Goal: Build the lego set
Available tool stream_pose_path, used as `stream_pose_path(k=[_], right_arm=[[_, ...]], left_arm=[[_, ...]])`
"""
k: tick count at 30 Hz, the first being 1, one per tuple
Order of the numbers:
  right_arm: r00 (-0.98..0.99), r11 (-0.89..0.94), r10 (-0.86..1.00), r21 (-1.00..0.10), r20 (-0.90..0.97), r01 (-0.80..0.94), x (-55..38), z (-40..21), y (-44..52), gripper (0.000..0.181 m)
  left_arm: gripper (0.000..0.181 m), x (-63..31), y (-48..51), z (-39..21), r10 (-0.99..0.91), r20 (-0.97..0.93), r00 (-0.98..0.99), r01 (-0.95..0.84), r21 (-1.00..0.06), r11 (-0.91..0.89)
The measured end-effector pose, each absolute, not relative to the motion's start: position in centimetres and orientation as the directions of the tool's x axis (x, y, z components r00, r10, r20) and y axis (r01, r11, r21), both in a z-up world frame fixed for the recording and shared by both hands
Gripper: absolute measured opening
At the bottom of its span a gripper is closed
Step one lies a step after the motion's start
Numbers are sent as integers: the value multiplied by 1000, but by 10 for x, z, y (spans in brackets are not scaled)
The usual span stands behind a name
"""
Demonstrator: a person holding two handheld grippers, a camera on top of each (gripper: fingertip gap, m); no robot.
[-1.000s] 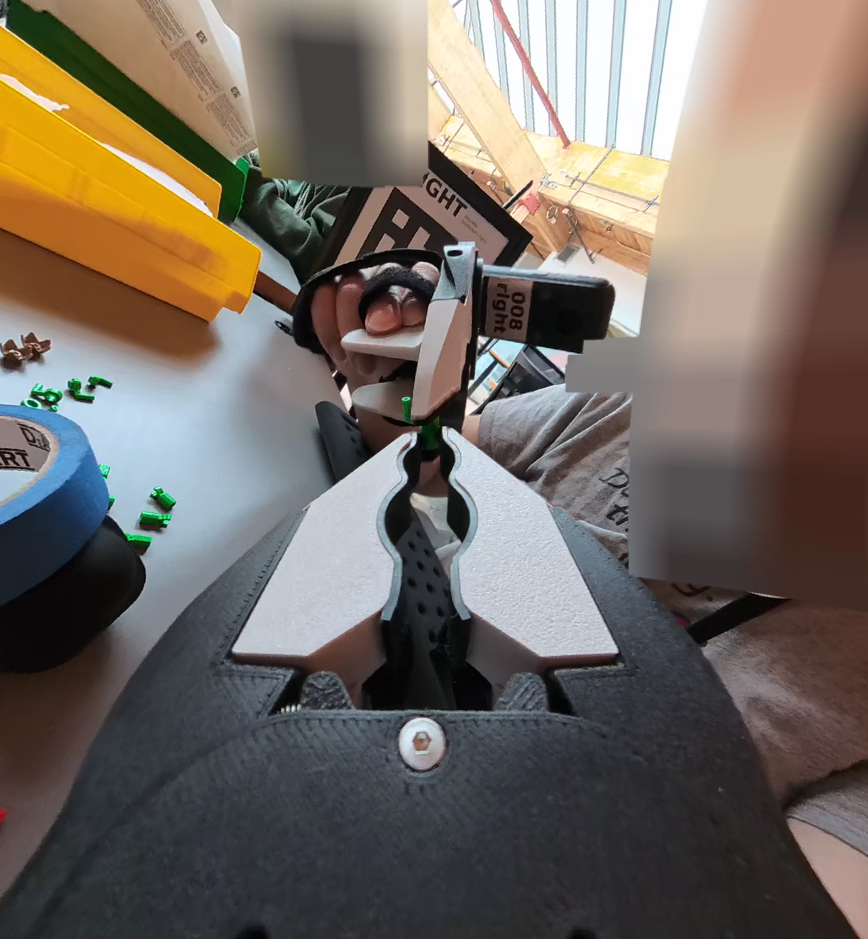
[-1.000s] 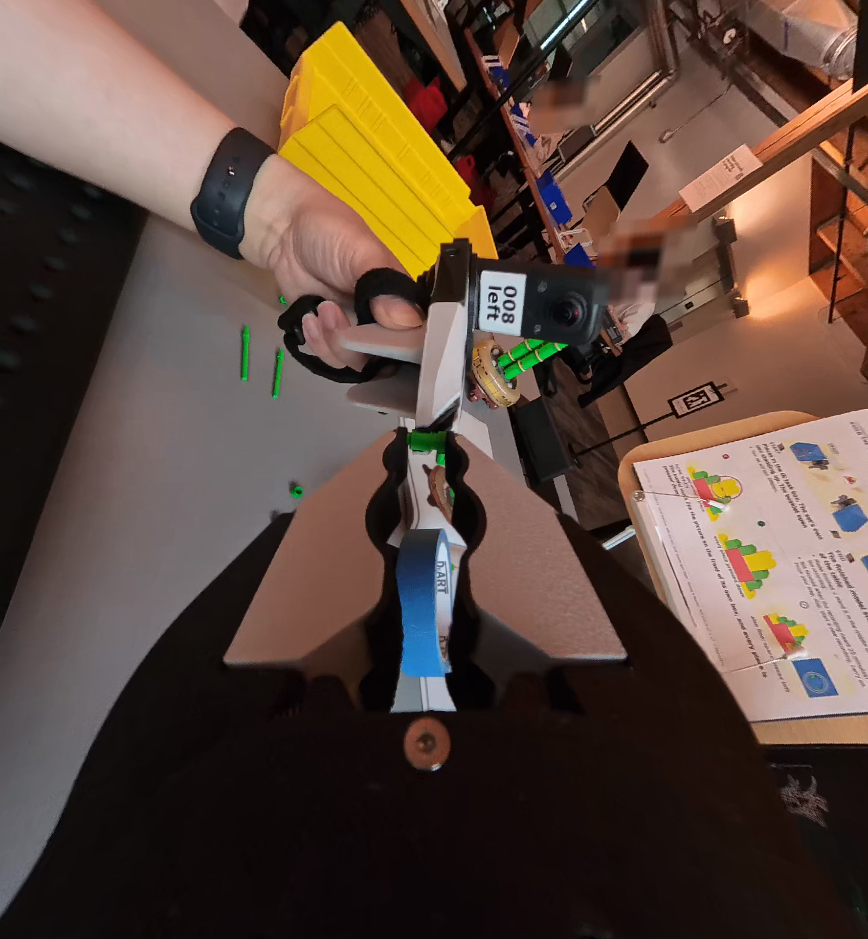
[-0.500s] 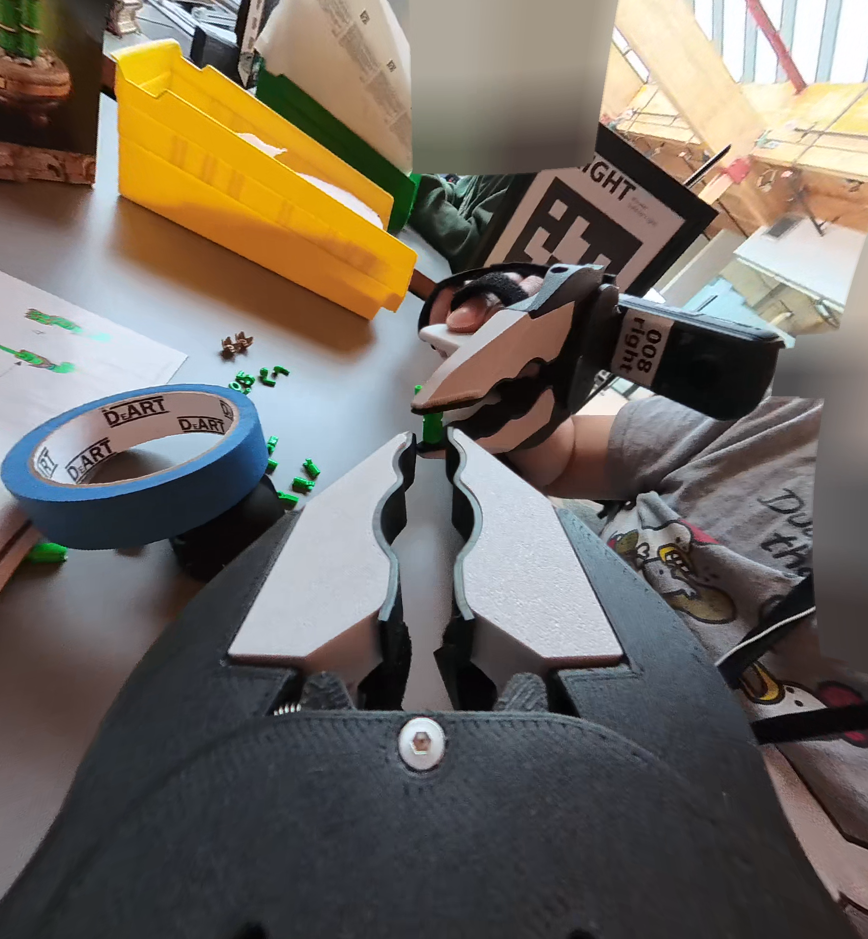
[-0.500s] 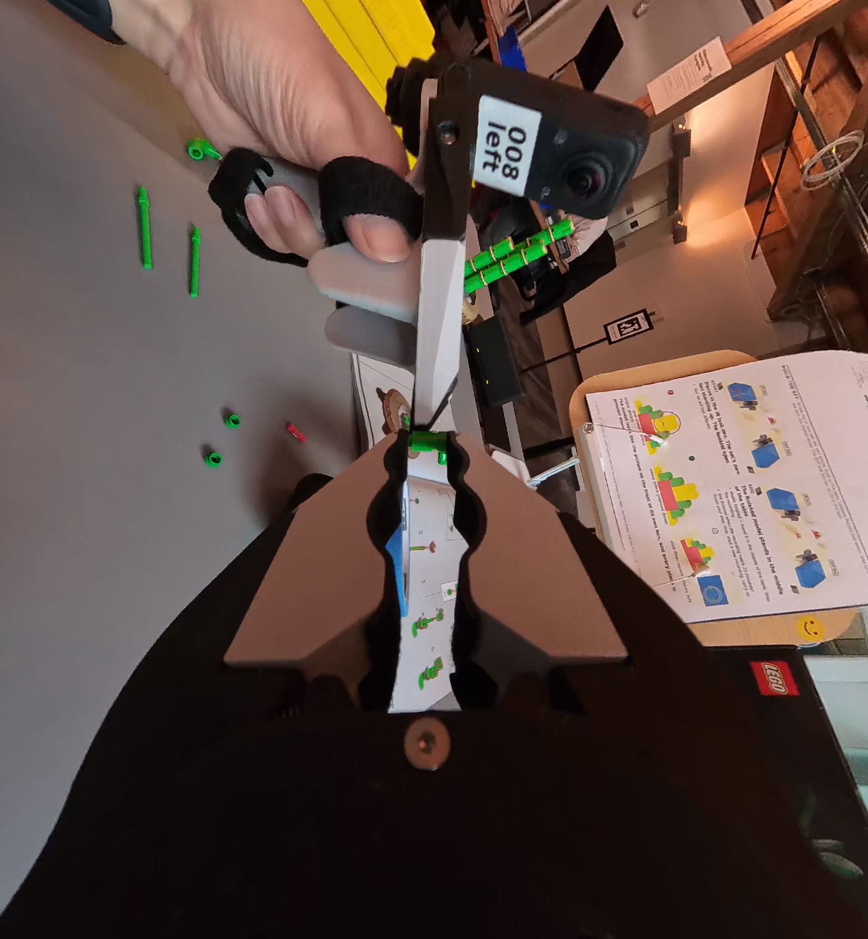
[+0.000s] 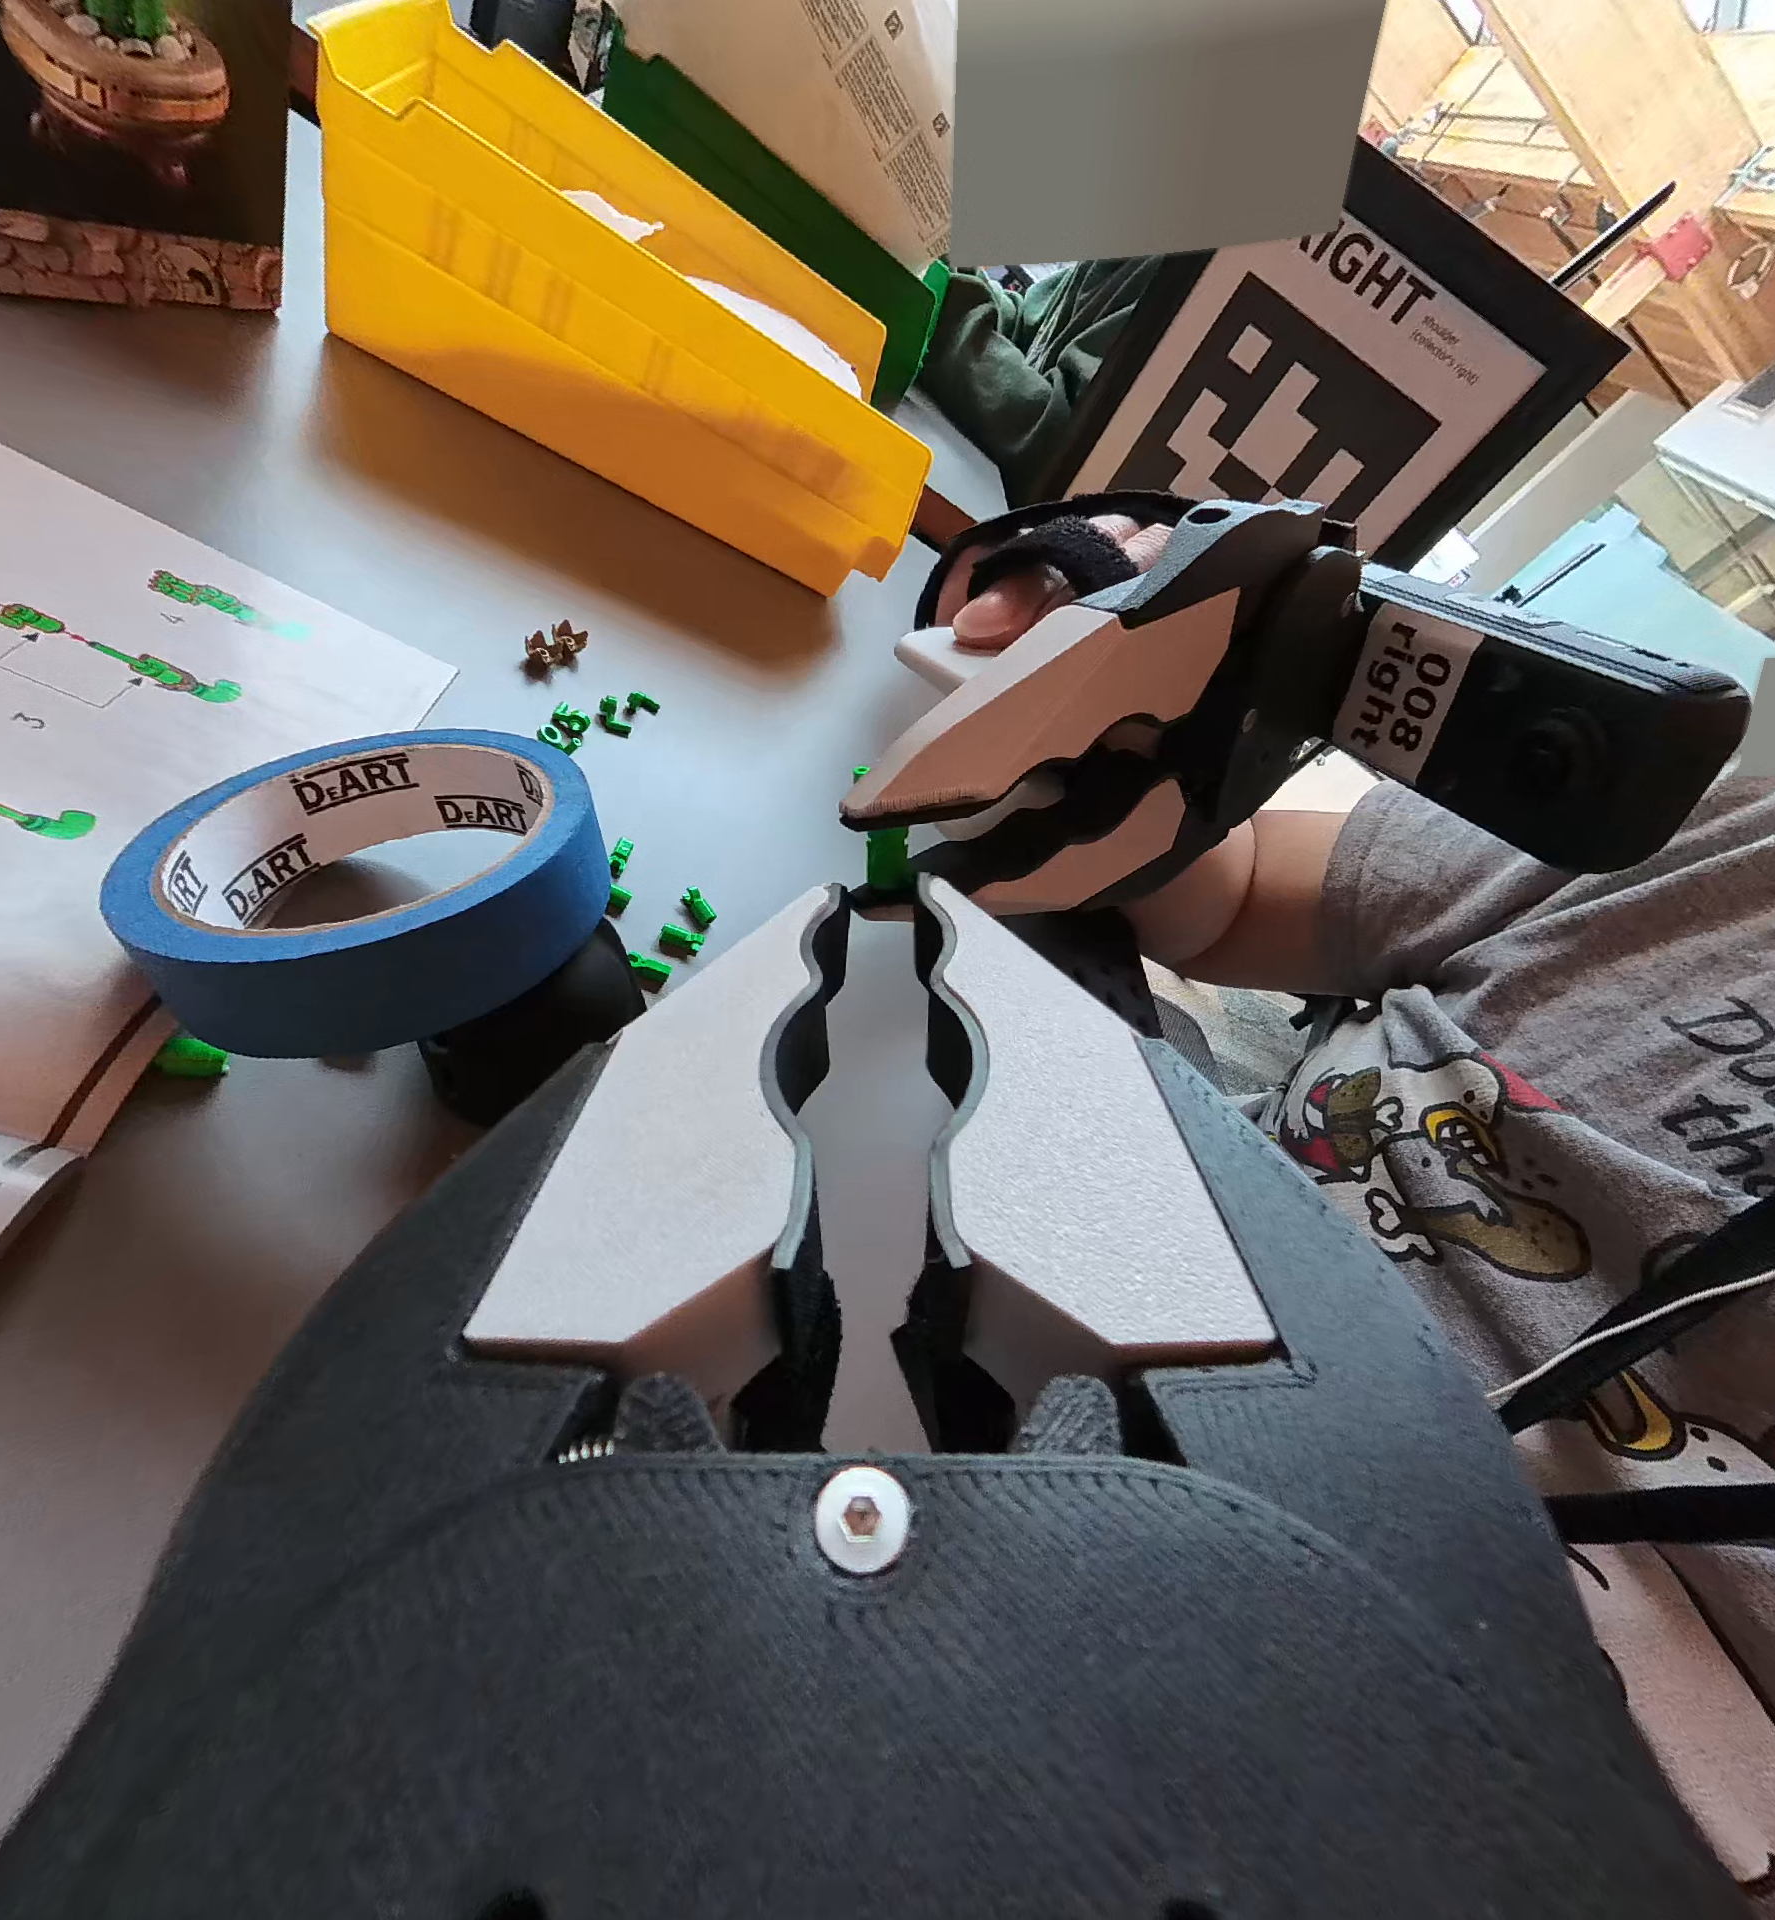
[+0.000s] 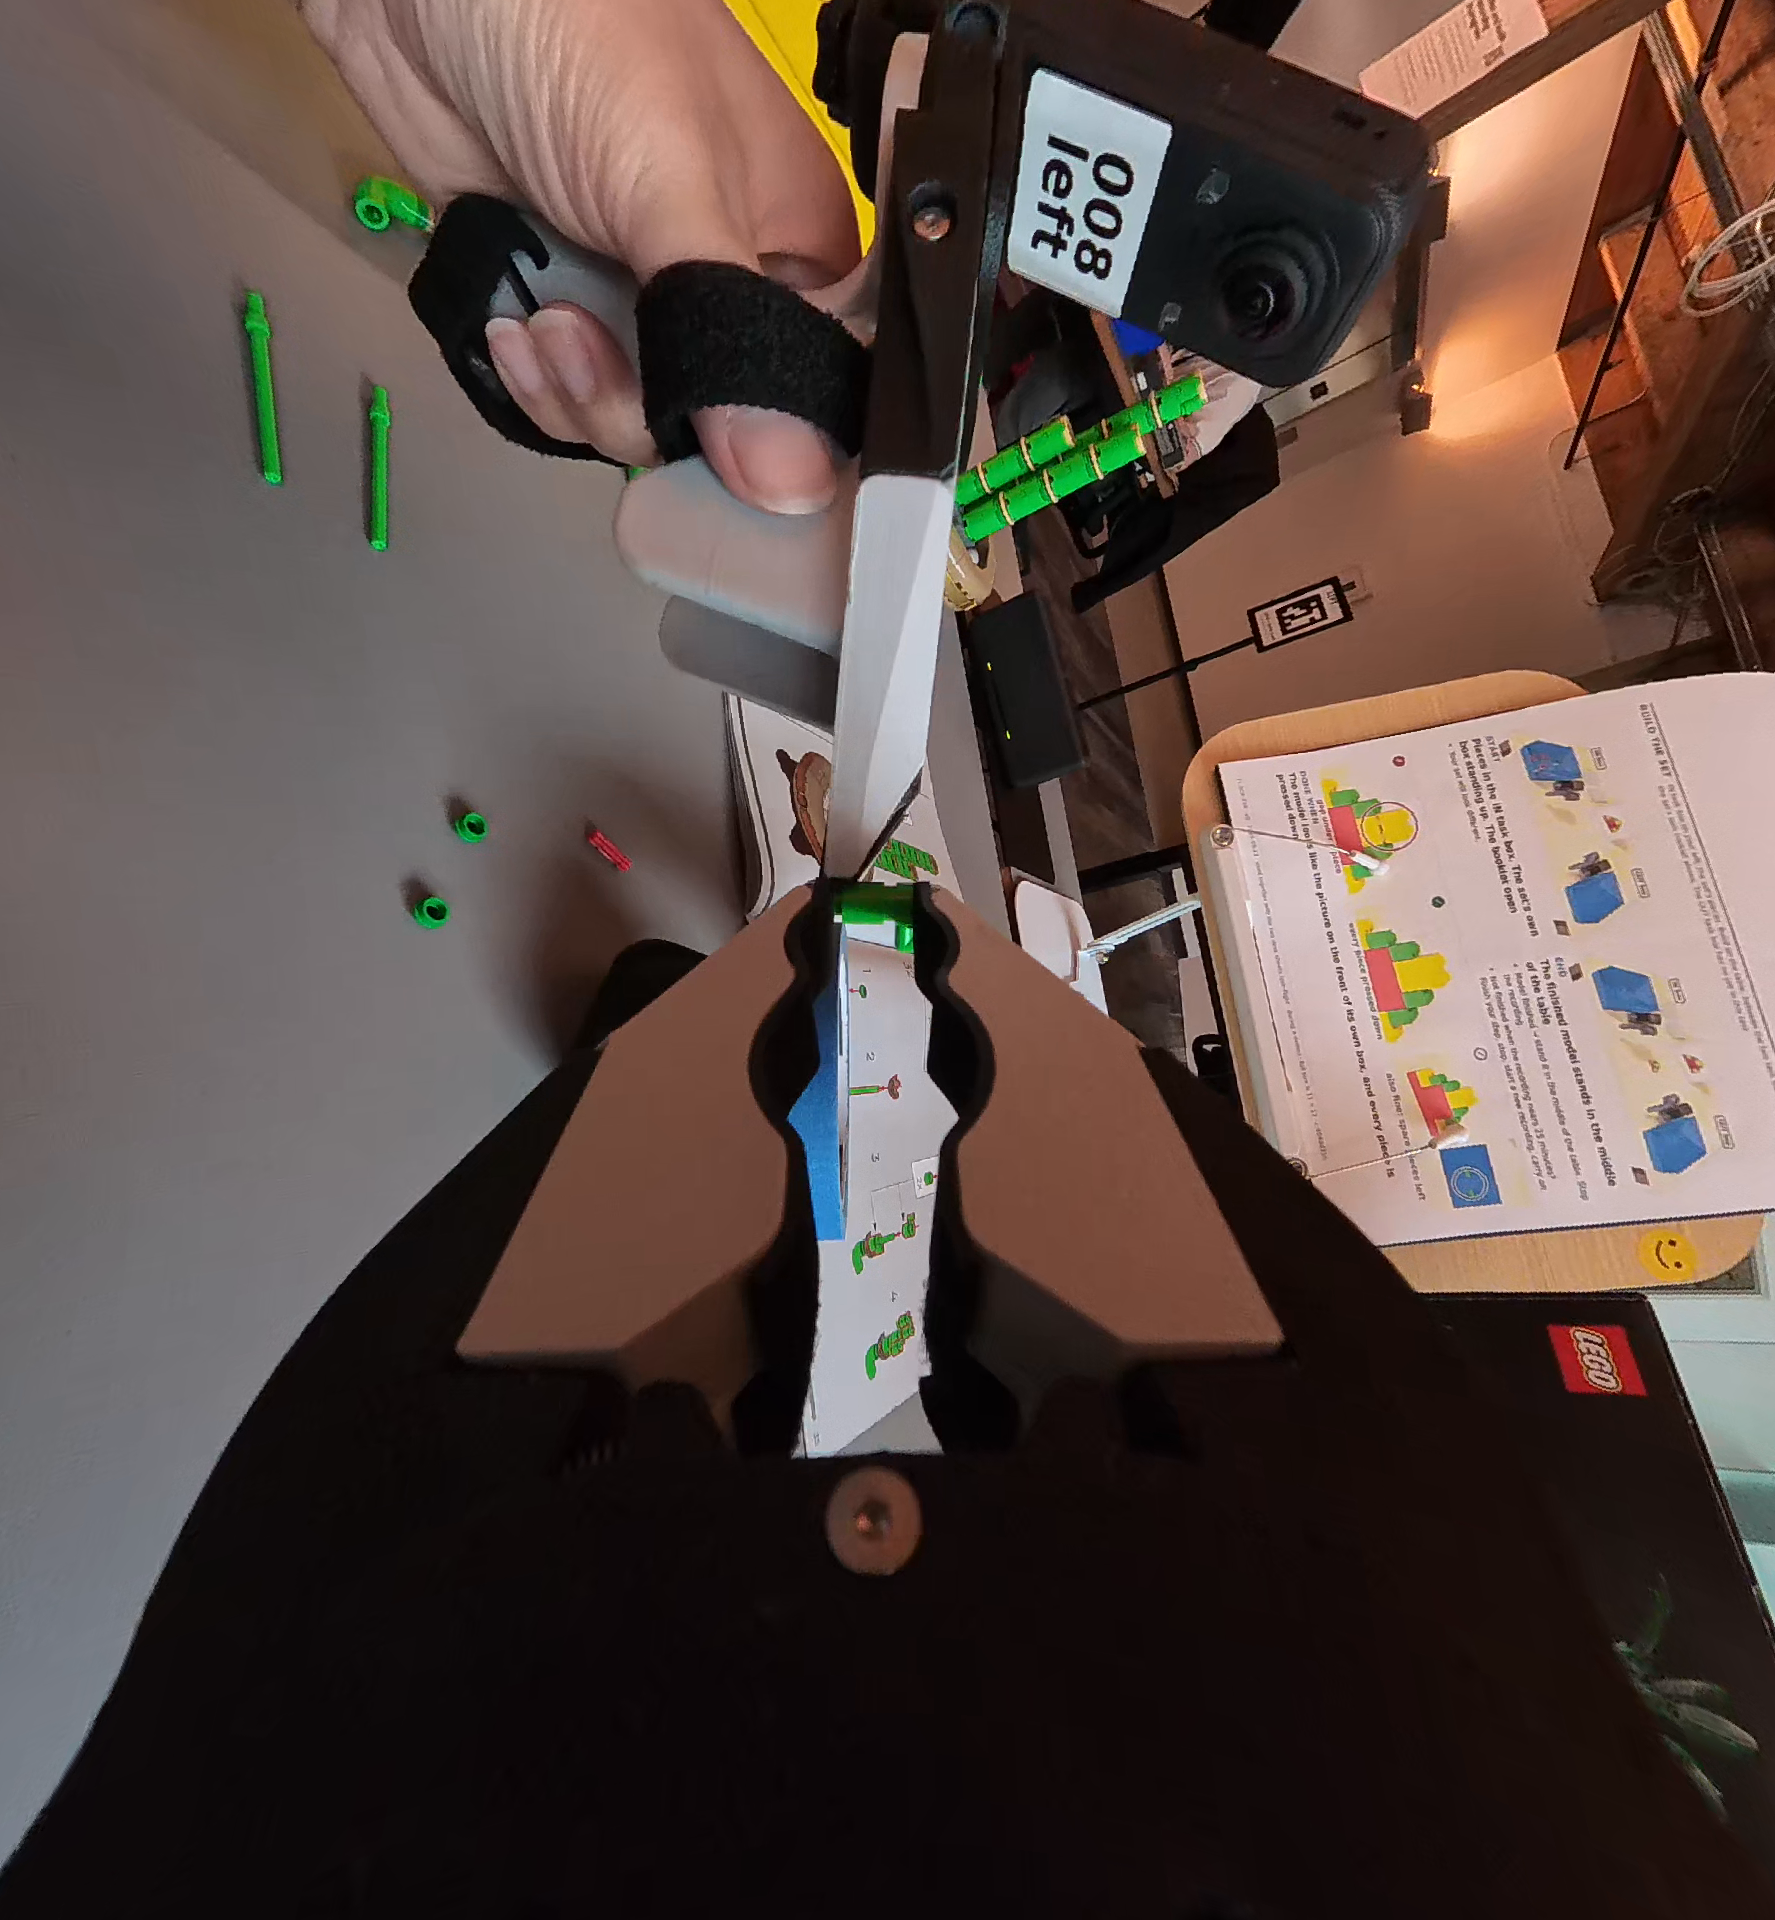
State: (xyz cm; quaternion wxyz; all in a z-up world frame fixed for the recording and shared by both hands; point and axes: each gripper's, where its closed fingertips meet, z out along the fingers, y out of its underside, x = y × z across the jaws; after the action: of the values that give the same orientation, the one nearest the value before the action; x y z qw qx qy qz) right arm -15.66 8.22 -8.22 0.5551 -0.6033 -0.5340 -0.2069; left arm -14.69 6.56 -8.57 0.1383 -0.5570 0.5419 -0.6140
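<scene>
A small green lego piece [image 6: 870, 910] sits between the tips of my right gripper [image 6: 872, 906], which is shut on it. My left gripper [image 5: 878, 896] meets it tip to tip over the grey table. Its jaws stand nearly closed on the lower end of the same green piece [image 5: 888, 854]. In the right wrist view the left gripper's fingers [image 6: 888, 665] come down edge-on onto the piece. In the left wrist view the right gripper's fingers [image 5: 1008, 717] reach in from the right, just above the piece. How the parts of the piece join is hidden.
A blue tape roll [image 5: 343, 894] lies on the instruction booklet [image 5: 83, 675], with loose green pieces [image 5: 675, 925] beside it. A yellow bin [image 5: 602, 312] stands behind. Green rods [image 6: 259, 384], green rings [image 6: 431, 911] and a red pin [image 6: 608, 847] lie on the table. A black lego box [image 6: 1693, 1558] is at the right. My left and right fingertips are right by each other.
Both grippers have tilted and dropped toward the table while staying tip to tip on the green piece. The left gripper now fills more of the right wrist view.
</scene>
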Motion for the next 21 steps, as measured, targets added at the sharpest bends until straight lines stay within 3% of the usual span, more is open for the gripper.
stream_pose_path(k=[13, 21], right_arm=[[341, 173, 368, -424, 865, 889, -152, -81, 88, 13], [425, 209, 375, -522, 824, 827, -153, -71, 87, 13]], left_arm=[[22, -145, 73, -86, -807, 511, -297, -415, -830, -372], [17, -146, 71, -82, -783, 531, -324, -405, -826, -393]])
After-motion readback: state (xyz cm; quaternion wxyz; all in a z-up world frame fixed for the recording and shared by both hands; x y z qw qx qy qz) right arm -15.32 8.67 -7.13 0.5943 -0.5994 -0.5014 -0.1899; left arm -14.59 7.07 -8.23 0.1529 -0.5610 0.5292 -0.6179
